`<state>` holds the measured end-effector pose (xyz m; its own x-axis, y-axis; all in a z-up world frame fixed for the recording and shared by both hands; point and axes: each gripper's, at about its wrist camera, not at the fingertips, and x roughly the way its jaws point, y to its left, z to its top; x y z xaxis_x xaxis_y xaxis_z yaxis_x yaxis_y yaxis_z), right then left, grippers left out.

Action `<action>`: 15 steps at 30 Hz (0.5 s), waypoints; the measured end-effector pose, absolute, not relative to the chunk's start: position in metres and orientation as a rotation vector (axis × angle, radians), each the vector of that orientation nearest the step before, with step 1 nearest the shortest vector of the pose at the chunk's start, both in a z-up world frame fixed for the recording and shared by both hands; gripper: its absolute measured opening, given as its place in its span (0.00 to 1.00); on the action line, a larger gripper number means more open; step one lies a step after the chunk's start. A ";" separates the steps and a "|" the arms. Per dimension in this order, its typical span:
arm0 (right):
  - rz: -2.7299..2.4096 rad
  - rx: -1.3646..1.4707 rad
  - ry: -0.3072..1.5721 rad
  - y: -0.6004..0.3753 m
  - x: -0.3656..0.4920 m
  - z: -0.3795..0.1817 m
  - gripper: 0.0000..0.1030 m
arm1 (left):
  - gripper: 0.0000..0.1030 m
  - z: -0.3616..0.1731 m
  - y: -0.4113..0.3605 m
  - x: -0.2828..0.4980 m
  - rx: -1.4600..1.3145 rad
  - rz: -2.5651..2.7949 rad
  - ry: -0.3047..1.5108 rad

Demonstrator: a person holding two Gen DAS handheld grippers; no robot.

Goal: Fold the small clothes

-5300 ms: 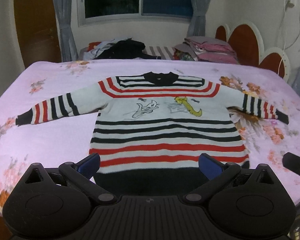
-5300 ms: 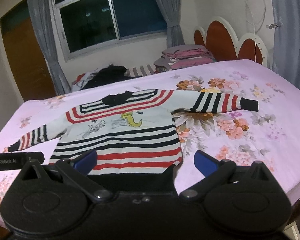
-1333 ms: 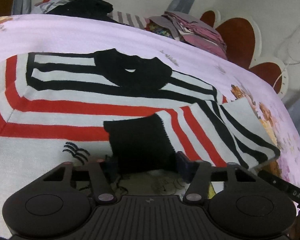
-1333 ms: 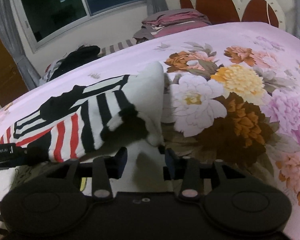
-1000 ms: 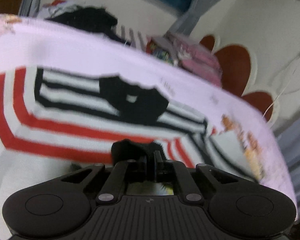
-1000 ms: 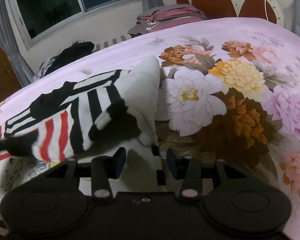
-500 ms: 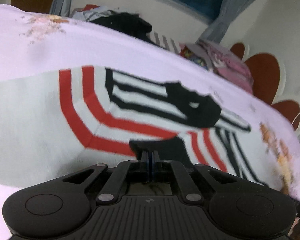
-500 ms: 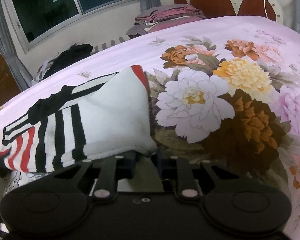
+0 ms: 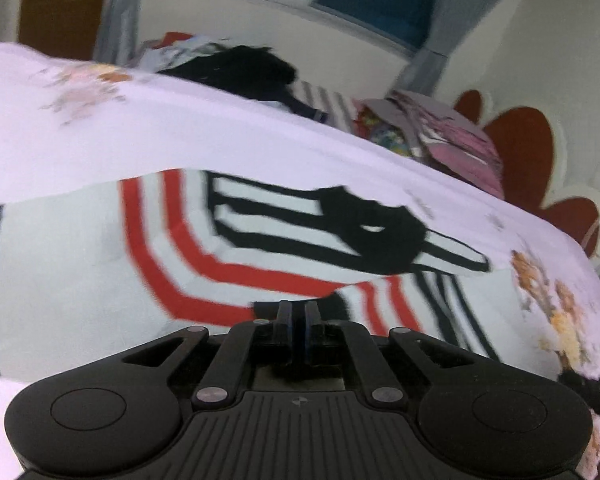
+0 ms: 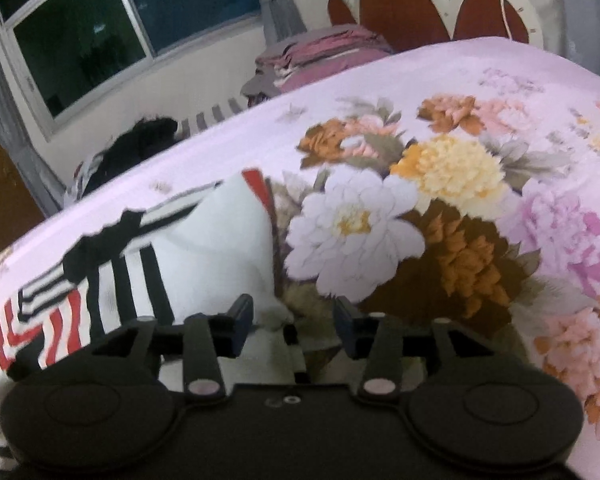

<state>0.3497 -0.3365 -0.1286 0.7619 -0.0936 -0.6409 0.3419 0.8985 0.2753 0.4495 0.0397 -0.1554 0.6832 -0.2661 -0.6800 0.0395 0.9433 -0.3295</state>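
No writing can be read. The left gripper (image 9: 298, 322) is pressed together on the black cuff (image 9: 332, 304) over the sweater (image 9: 80, 260). The right gripper (image 10: 294, 320) is spread beside the folded sleeve (image 10: 220, 256), on the bed (image 10: 500, 92).
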 end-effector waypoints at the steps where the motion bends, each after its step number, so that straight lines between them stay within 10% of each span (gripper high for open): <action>1: -0.240 0.392 0.660 -0.336 0.352 -0.127 0.44 | 0.04 -0.156 0.033 0.452 -0.305 -0.198 0.808; 8: -0.201 0.372 0.744 -0.334 0.391 -0.142 0.48 | 0.04 -0.184 -0.005 0.469 -0.270 -0.243 0.868; 11: -0.163 0.370 0.820 -0.333 0.400 -0.154 0.21 | 0.04 -0.201 -0.005 0.471 -0.236 -0.230 0.897; 15: -0.149 0.369 0.820 -0.336 0.400 -0.153 0.25 | 0.04 -0.198 0.003 0.473 -0.296 -0.228 0.918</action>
<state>0.3999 -0.3358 -0.1526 0.6762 0.0115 -0.7366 0.2706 0.9261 0.2629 0.4735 0.0032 -0.1982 0.5879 -0.3176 -0.7440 0.0674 0.9358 -0.3461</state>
